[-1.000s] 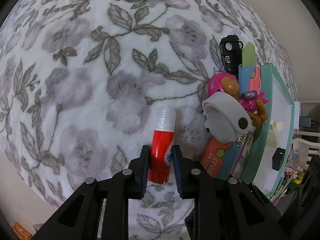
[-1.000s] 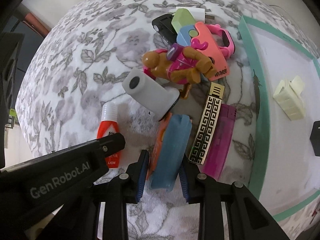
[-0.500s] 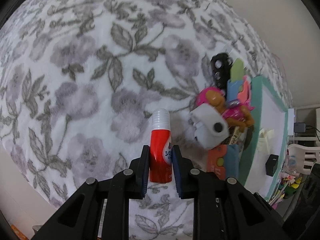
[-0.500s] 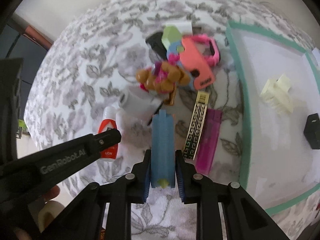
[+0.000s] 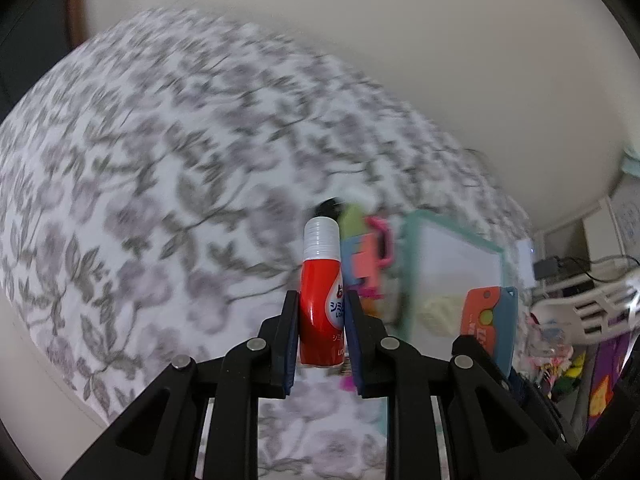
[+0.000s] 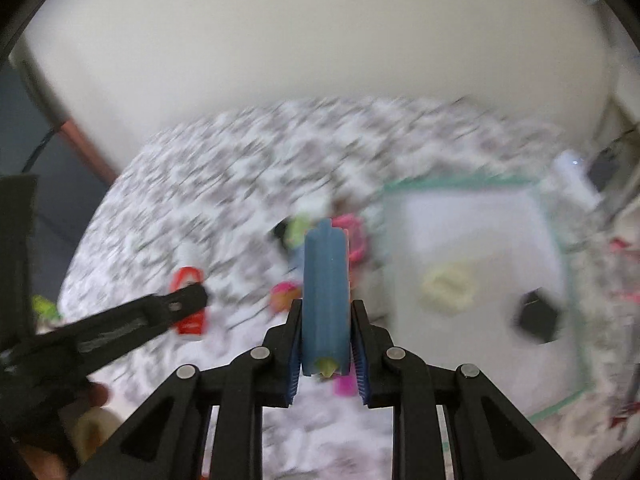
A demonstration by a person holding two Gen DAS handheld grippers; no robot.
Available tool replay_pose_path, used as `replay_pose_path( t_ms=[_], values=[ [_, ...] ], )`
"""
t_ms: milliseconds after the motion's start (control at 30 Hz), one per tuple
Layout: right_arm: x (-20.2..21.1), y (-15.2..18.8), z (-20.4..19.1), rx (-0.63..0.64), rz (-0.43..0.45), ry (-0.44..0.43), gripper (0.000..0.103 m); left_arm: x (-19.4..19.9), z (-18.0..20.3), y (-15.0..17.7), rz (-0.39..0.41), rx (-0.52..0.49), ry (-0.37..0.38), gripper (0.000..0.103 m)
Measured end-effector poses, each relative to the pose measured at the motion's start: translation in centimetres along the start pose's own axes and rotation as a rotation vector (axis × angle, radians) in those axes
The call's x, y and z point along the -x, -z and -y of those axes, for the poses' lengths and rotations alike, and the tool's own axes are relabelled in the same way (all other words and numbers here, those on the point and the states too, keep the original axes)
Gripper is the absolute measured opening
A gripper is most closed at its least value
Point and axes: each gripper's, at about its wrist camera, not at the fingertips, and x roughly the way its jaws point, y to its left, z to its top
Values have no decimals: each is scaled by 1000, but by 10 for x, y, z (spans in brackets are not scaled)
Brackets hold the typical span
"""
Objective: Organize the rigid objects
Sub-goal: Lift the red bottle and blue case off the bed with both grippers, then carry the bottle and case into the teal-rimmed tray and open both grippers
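Above a floral-print cloth (image 5: 160,184), the left gripper (image 5: 321,320) clamped a red tube with a white cap (image 5: 321,280) while the right gripper (image 6: 326,336) pinched a blue ridged block (image 6: 326,292) upright, both objects held clear of the blurred toy pile (image 6: 320,240) beside the teal-edged white tray (image 6: 472,240).
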Motion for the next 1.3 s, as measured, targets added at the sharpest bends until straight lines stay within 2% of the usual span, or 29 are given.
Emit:
replay_pose_path(
  t_ms=[100,200,367,533,700,1067,1300],
  values=[
    [13,-6,33,-60,53,89,23,0,31,-2,-2,-46,17,23],
    [15,-8,65,-109,61,199,23,-6,66,3,-19,-93,46,23],
    [-8,4,121,-219,-48,278,23,-46,108,26,-105,-143,60,23],
    [-39,29,149,-288,-181,284,23,-93,124,54,-180,-206,-36,23],
    [-62,48,153,-305,-263,275,24,-115,124,69,-233,-233,-63,23],
    [-85,63,156,-320,-341,276,24,-134,124,77,-294,-229,-66,22],
    [-83,63,148,-295,-341,293,24,-139,132,78,-315,-222,-59,22]
  ],
)
